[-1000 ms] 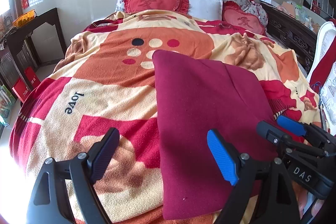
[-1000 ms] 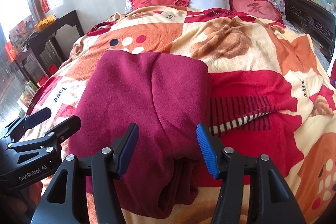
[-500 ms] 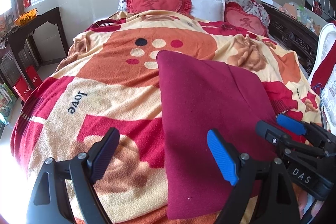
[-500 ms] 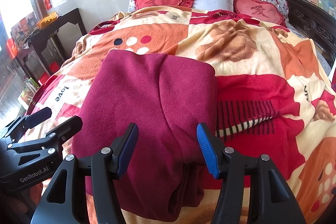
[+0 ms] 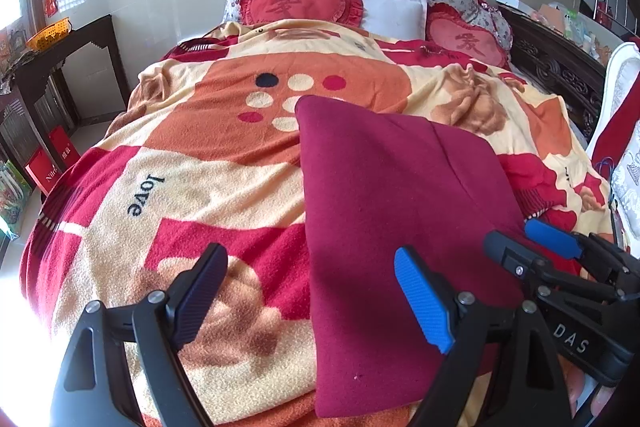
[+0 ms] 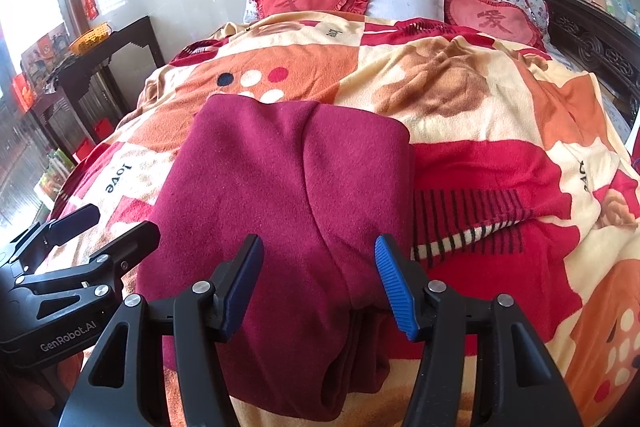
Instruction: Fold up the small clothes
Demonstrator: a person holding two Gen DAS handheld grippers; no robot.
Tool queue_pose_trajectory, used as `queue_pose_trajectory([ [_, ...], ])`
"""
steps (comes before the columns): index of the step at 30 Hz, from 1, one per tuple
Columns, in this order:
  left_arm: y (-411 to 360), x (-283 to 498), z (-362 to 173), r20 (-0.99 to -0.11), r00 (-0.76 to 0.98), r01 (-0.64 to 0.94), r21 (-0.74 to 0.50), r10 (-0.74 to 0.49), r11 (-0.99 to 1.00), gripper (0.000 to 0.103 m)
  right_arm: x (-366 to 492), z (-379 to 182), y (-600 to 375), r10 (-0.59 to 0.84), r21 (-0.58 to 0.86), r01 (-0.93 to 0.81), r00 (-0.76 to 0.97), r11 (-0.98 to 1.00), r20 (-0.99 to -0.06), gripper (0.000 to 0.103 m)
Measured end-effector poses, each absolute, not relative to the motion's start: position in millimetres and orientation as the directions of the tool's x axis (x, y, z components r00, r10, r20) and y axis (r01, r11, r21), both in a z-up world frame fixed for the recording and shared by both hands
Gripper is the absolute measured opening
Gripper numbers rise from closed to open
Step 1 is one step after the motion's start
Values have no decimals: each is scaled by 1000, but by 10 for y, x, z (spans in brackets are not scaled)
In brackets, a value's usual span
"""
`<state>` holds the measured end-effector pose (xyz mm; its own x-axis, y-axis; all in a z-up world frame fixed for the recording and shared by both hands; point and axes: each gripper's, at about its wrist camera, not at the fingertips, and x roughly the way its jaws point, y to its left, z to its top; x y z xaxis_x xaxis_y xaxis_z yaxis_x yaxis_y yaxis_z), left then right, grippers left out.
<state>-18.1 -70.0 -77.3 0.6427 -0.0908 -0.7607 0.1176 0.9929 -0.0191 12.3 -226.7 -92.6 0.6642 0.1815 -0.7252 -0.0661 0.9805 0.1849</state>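
Observation:
A dark red garment (image 5: 392,211) lies folded flat on the patterned blanket (image 5: 208,187); in the right wrist view (image 6: 288,211) its layered open end points toward me. My left gripper (image 5: 310,303) is open and empty, hovering over the garment's left edge. My right gripper (image 6: 318,287) is open and empty, above the garment's near end. The right gripper shows at the lower right of the left wrist view (image 5: 532,243), and the left gripper at the lower left of the right wrist view (image 6: 108,223).
Heart-shaped red cushions (image 5: 300,3) and pillows (image 5: 394,13) lie at the bed's head. A dark side table (image 5: 60,67) with an orange basket stands left. A carved dark bed frame (image 5: 560,75) runs along the right.
Both grippers have drawn back slightly from the garment, which appears a little farther away. The garment lies as before, and both grippers stay open.

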Motion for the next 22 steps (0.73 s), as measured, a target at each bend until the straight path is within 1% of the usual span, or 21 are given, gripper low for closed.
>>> queue_pose_trajectory([
  [14,-704,-169,-786,-765,637,122,-19,-93,992,89,120,-946,-2261,183,184,-67,657,981,-731,41],
  [22,-654,-135,-697,-740,664,141,-21,-111,990,89,142,-935,-2259,191,185,-79,651,980,-734,42],
])
